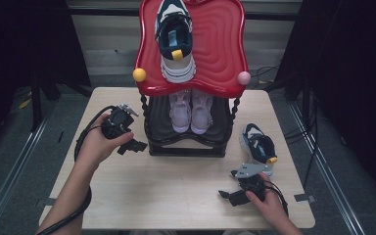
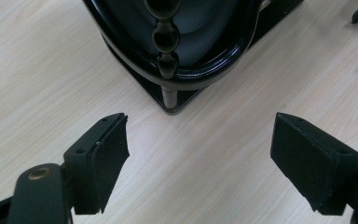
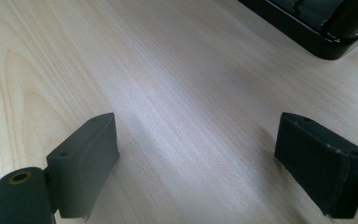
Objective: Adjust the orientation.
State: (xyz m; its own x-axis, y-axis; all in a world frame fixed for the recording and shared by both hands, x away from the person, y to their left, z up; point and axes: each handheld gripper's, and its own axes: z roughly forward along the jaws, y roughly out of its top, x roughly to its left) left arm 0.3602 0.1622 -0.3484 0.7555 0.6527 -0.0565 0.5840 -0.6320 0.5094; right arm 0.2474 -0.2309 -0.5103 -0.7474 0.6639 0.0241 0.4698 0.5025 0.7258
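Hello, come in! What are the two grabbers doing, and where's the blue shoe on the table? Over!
Left gripper open, empty, beside the shoe rack. Right gripper open, empty, low over the table. Navy sneaker just behind it, untouched. Nothing in the way.

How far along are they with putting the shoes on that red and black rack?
Looks done: one navy sneaker sits on the red top shelf, and a pink pair on the lower shelf. In hand: nothing; left gripper and right gripper are open. Left: the navy sneaker on the table.

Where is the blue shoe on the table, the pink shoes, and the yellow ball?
Blue shoe (image 1: 258,147), high view, on its dark upper.
Pink shoes (image 1: 191,111), high view, between the pair on the black lower shelf.
Yellow ball (image 1: 139,75), high view, its middle, at the red shelf's corner.
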